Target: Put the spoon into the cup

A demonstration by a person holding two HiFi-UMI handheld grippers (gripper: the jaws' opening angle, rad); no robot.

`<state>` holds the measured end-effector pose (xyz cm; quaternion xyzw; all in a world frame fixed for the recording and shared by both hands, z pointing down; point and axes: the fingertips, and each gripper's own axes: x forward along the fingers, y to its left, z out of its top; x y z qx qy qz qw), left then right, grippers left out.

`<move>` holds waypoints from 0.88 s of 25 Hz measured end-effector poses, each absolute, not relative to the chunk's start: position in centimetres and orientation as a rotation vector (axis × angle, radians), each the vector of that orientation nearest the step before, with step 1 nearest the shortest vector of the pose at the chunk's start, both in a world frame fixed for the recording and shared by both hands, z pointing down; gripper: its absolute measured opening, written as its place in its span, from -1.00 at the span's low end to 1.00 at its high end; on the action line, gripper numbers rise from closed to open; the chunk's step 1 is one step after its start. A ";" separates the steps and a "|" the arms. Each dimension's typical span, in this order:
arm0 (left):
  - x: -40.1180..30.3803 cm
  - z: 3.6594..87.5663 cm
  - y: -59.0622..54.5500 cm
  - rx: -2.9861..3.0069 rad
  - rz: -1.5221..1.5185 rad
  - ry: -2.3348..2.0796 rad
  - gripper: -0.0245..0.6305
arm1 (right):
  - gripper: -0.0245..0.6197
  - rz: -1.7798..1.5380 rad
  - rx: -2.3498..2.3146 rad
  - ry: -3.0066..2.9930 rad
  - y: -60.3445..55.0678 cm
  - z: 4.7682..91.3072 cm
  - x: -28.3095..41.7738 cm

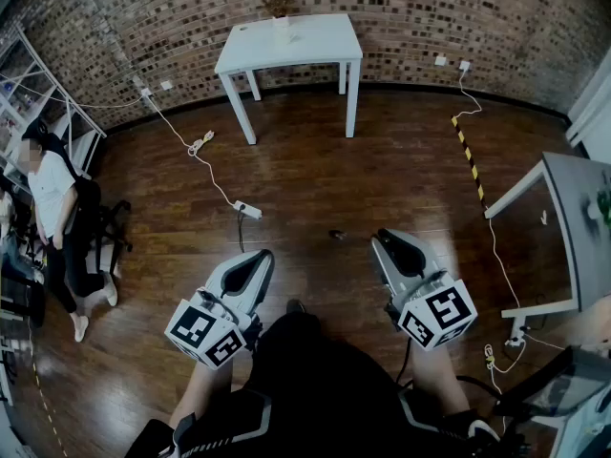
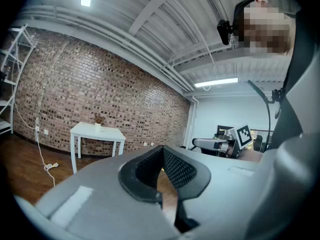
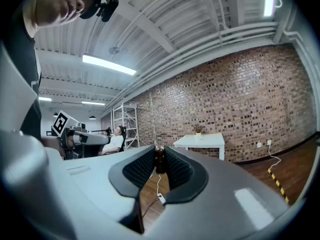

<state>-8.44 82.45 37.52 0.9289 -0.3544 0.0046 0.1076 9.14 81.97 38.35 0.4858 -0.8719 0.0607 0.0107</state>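
No spoon or cup shows in any view. I hold both grippers level at waist height over the wooden floor, side by side. My left gripper (image 1: 263,254) has its black pads meeting at the tips, with nothing between them (image 2: 162,151). On my right gripper (image 1: 382,235) a narrow gap stays between the pads, and only floor and a far dark shape show through it (image 3: 159,154). Each gripper appears at the edge of the other's view: the right gripper (image 2: 215,144) and the left gripper (image 3: 85,134).
A white table (image 1: 325,51) with a small potted plant (image 1: 280,8) stands by the brick wall ahead. A grey table (image 1: 573,208) is at the right. A person (image 1: 52,208) sits at the left near metal shelves (image 1: 29,93). Cables and a power strip (image 1: 248,210) lie on the floor.
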 end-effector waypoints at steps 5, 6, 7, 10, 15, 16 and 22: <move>-10.5 36.7 77.2 2.743 -0.016 -1.005 -0.94 | -0.74 0.185 1.520 -2.744 77.2 37.1 6.6; -10.9 36.5 76.2 2.752 -0.020 -1.005 -0.94 | -0.74 0.166 1.507 -2.743 76.3 36.9 6.0; -11.4 36.4 75.0 2.753 -0.024 -1.008 -0.94 | -0.74 0.151 1.503 -2.733 75.3 36.7 5.6; -12.5 36.3 71.7 2.746 -0.041 -0.998 -0.94 | -0.74 0.149 1.528 -2.726 72.2 36.1 4.7; -14.5 37.0 67.1 2.720 -0.061 -0.982 -0.94 | -0.74 0.141 1.509 -2.705 67.8 36.3 2.8; -14.8 37.1 66.3 2.717 -0.065 -0.976 -0.94 | -0.74 0.149 1.513 -2.697 66.8 36.5 2.5; -16.2 37.0 59.9 2.725 -0.052 -0.961 -0.94 | -0.74 0.159 1.526 -2.702 60.7 36.6 0.8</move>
